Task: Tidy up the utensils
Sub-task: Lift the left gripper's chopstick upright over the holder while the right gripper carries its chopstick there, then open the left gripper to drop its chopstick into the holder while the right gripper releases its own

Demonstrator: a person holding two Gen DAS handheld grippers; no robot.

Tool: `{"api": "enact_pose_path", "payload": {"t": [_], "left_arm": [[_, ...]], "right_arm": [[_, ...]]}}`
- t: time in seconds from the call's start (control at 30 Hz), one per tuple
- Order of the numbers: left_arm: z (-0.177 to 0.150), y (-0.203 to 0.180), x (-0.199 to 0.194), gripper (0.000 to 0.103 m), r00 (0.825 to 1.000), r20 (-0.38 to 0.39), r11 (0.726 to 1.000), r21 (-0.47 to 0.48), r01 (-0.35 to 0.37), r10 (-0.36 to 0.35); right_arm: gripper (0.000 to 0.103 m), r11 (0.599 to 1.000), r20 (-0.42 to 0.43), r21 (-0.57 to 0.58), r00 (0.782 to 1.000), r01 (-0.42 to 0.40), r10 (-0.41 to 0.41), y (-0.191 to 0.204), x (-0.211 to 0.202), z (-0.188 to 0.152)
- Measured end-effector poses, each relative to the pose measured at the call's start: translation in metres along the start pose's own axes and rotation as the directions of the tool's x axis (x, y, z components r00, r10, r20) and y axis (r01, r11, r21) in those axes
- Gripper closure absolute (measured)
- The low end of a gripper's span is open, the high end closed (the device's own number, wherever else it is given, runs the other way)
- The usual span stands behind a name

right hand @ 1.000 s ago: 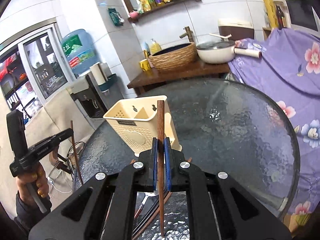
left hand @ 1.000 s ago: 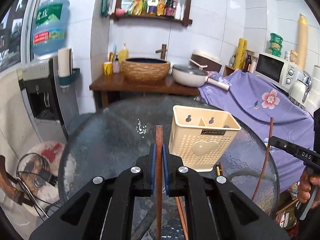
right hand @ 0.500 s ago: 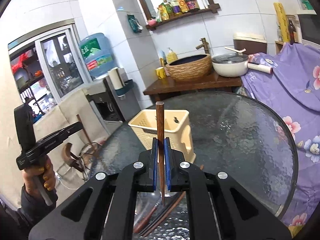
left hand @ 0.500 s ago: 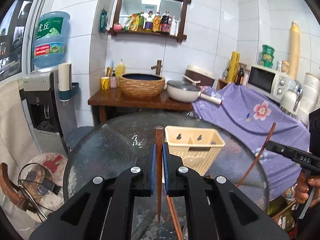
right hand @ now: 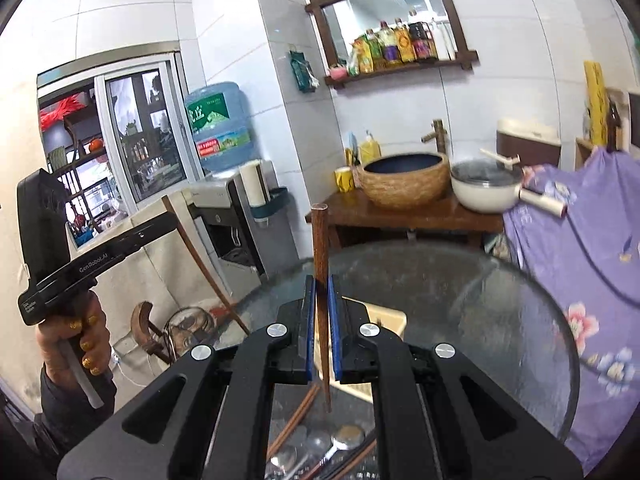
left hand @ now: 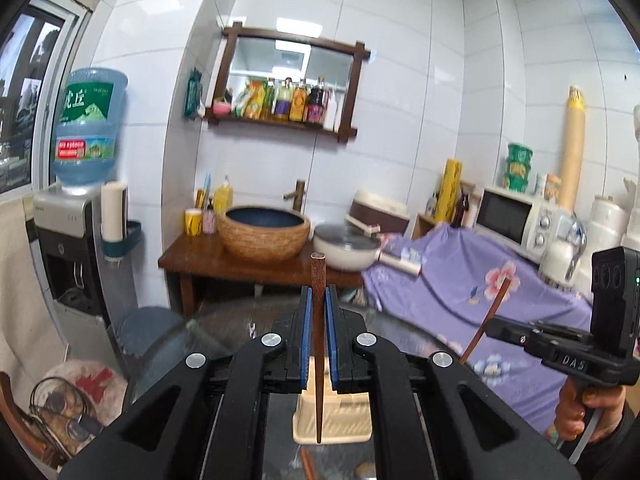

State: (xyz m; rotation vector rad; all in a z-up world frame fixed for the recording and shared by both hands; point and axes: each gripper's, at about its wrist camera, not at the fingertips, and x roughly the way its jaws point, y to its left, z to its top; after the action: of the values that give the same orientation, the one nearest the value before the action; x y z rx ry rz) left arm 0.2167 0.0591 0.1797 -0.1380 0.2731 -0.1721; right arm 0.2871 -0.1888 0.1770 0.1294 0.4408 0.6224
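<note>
Left gripper (left hand: 316, 336) clamped on an upright wooden chopstick (left hand: 318, 300); right gripper (right hand: 321, 332) clamped on another chopstick (right hand: 320, 264), above cream utensil holder (left hand: 344, 420).

A dark wooden chopstick (left hand: 318, 344) stands upright, thin tip down, above the cream perforated utensil holder (left hand: 340, 420) on the glass table. A second chopstick (right hand: 322, 300) is likewise upright; more chopsticks (right hand: 294, 420) and metal spoons (right hand: 344, 438) lie below it
</note>
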Motion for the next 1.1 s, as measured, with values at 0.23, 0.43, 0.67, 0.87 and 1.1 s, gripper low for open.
{"api": "enact_pose_path", "payload": {"t": [0.23, 0.43, 0.67, 0.87, 1.1], "left_arm": [[0.039, -0.009, 0.025, 0.096, 0.997, 0.072, 0.999, -0.045, -0.001, 0.005], [0.015, -0.017, 0.067, 0.096, 0.999, 0.025, 0.999, -0.036, -0.028, 0.029], [-0.032, -0.006, 0.108, 0.096, 0.995, -0.089, 0.998, -0.054, -0.046, 0.041], [-0.062, 0.000, 0.130, 0.096, 0.985, -0.167, 0.997, -0.056, -0.056, 0.046], [-0.075, -0.001, 0.138, 0.096, 0.981, -0.188, 0.998, -0.035, -0.061, 0.054]], "right_arm": [[0.096, 0.999, 0.079, -0.008, 0.996, 0.052, -0.051, 0.000, 0.009, 0.052], [0.096, 0.990, 0.075, -0.025, 0.988, 0.138, -0.135, -0.008, 0.044, 0.039], [0.096, 0.987, -0.006, 0.012, 0.987, 0.158, -0.158, -0.030, 0.078, 0.000], [0.096, 0.985, -0.047, 0.024, 0.985, 0.170, -0.169, -0.039, 0.093, -0.020], [0.096, 0.982, -0.080, 0.050, 0.981, 0.180, -0.176, -0.046, 0.102, -0.034]]}}
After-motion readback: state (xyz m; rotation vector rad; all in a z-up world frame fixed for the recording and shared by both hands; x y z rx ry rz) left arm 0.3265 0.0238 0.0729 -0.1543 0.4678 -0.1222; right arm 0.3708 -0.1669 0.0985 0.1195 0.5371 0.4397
